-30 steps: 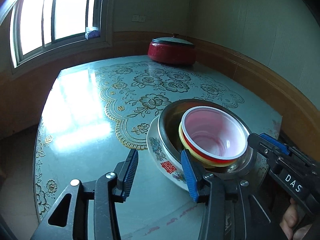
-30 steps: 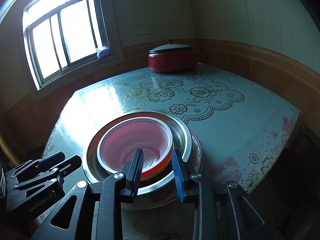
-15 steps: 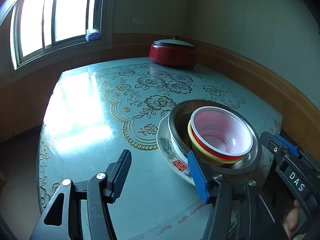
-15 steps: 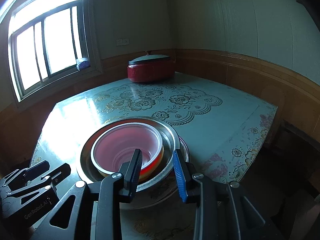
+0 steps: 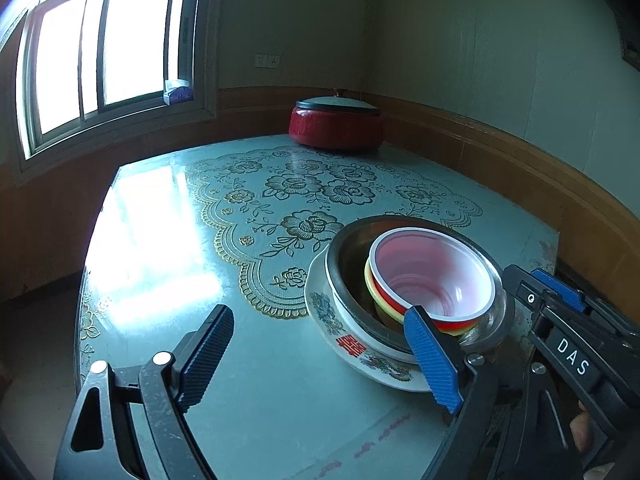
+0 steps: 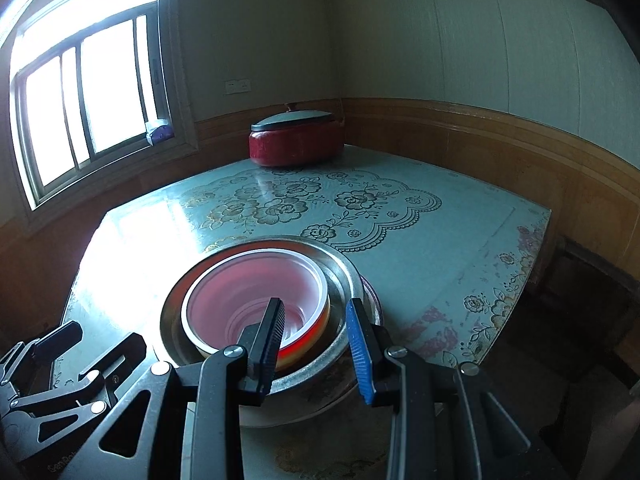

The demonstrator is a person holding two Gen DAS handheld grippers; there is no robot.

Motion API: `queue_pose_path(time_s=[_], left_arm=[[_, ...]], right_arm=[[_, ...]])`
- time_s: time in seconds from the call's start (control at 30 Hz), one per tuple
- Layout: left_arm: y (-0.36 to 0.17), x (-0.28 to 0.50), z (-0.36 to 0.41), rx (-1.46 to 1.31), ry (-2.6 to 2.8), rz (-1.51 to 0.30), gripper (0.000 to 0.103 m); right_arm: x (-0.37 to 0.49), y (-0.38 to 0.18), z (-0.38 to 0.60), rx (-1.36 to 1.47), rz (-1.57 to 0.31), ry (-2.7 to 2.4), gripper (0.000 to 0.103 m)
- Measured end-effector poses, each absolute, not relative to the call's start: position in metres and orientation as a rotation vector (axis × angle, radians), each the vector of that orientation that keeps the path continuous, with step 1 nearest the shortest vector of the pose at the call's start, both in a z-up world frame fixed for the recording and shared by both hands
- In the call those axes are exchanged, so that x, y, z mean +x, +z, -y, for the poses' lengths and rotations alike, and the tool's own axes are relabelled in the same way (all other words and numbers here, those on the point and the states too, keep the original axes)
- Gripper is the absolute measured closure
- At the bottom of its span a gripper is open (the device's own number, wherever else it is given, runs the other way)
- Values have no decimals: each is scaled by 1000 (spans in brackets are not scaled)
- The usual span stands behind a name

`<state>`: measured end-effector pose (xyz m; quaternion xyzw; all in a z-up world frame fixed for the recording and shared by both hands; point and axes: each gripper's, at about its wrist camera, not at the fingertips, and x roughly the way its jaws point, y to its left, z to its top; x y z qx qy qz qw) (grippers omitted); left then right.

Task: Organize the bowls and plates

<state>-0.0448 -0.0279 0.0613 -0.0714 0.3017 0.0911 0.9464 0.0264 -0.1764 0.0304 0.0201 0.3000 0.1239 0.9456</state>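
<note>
Near the table's front edge stands a stack. A white flowered plate [image 5: 352,350] carries a steel bowl [image 5: 348,264], which holds a yellow bowl [image 5: 370,284] and a red bowl [image 5: 432,276] with a white inside. My left gripper [image 5: 320,354] is just left of the stack, its jaws opening wide; no pad presses on anything, and the blue finger overlaps the plate's near rim. My right gripper [image 6: 316,338] hovers at the steel bowl's [image 6: 344,276] near rim with a narrow gap. In the left wrist view its tips [image 5: 526,276] sit outside that rim, gripping nothing.
A red lidded pot [image 5: 336,128] stands at the table's far edge by the wall. The glossy table [image 5: 160,240] has a gold lace floral pattern and glare from the window at left. Wood-panelled walls close in behind and to the right. A hand [image 5: 580,432] holds the right gripper.
My left gripper's jaws have spread much wider beside the stack. The right gripper keeps the same narrow gap and has tilted up slightly. The stack has not moved.
</note>
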Motion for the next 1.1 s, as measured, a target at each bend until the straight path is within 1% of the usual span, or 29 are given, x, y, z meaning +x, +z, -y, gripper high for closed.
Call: queue_pose_path(time_s=[0.17,0.23,0.33,1.1], left_arm=[[62,-45,27,-141,188,-603,9],[63,-46,27,-139,186,-598,4],[64,-47,29,-134,188,-586,1],[64,-45,27,-127,215,-584,0]], right_arm=[[29,30,175,46,-611,252,71],[30,30,174,45,-612,254,71],[31,30,172,44,-614,258,71],[38,30,169,38,-626,275,71]])
